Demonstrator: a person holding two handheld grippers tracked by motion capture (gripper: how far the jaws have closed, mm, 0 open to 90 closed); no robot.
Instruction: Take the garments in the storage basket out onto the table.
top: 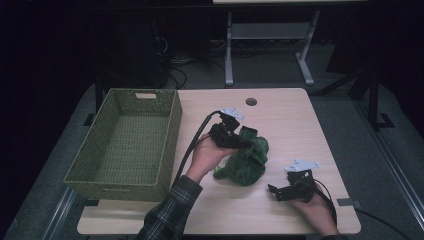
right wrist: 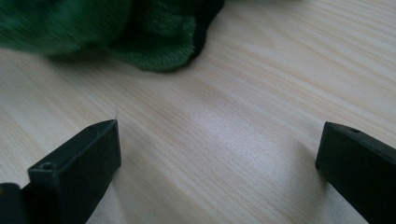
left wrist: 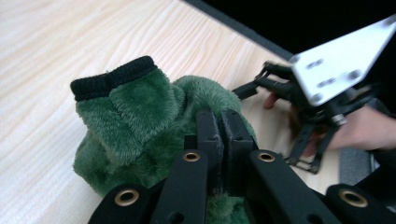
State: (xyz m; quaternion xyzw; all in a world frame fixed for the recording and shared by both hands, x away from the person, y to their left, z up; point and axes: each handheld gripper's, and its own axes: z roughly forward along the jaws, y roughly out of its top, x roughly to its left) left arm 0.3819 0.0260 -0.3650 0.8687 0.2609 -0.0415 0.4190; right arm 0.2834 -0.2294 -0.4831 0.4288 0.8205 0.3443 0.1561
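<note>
A woven green basket (top: 125, 145) sits on the left part of the pale wooden surface (top: 290, 125). A small round hole (top: 251, 101) marks the surface's far edge. Beyond, in the dark, stands what looks like a grey metal frame (top: 270, 35).

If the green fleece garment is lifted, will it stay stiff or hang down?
The green fleece garment lies crumpled in soft folds, so it will probably droop. It looks light. Its fuzzy pile should hardly slip in the left gripper, shut on a fold.
</note>
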